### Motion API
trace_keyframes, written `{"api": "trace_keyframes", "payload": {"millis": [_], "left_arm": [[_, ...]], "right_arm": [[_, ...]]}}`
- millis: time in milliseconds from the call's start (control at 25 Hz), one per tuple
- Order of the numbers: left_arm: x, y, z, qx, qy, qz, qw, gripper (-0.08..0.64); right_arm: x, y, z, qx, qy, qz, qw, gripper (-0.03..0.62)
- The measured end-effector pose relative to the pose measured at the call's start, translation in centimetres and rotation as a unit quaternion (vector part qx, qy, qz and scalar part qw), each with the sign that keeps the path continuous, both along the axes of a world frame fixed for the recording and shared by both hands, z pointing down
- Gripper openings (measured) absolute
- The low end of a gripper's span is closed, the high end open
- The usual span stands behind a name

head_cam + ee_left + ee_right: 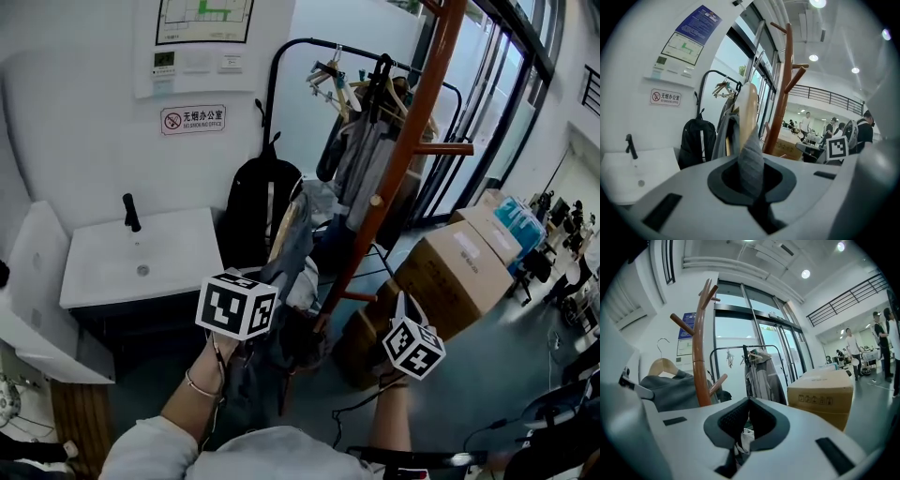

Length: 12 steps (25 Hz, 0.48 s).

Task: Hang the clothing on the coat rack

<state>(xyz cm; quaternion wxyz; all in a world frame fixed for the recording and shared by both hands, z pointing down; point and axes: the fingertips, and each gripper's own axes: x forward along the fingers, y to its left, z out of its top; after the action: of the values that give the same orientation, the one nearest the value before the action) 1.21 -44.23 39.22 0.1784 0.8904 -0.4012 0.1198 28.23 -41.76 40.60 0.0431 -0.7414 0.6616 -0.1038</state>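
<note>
My left gripper [272,277] [751,174] is shut on a fold of grey clothing [750,157] that is draped over a wooden hanger [748,105]. In the head view the grey clothing [296,246] hangs just left of the coat rack [405,150], a slanting orange-brown wooden pole with short pegs. My right gripper [401,311] [749,405] is lower and to the right of the pole; its jaws meet at the tips with nothing between them. The right gripper view shows the coat rack [700,357] ahead, with the hanger [663,365] and grey clothing [672,390] at its left.
Behind stands a black clothes rail [309,47] with hangers and grey garments [361,159]. A black backpack [255,208] leans by a white sink [141,258]. Cardboard boxes [459,272] sit at the right. People stand far off [851,350].
</note>
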Motion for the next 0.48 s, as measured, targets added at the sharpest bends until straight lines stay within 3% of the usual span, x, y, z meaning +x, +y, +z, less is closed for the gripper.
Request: {"api": "trace_keyframes", "payload": {"millis": [480], "left_arm": [[0.8, -2.0, -5.7, 0.053, -0.028, -0.009, 0.9981, 0.023]], "right_arm": [[0.5, -2.6, -1.9, -0.003, 0.022, -0.046, 0.999, 0.023]]}}
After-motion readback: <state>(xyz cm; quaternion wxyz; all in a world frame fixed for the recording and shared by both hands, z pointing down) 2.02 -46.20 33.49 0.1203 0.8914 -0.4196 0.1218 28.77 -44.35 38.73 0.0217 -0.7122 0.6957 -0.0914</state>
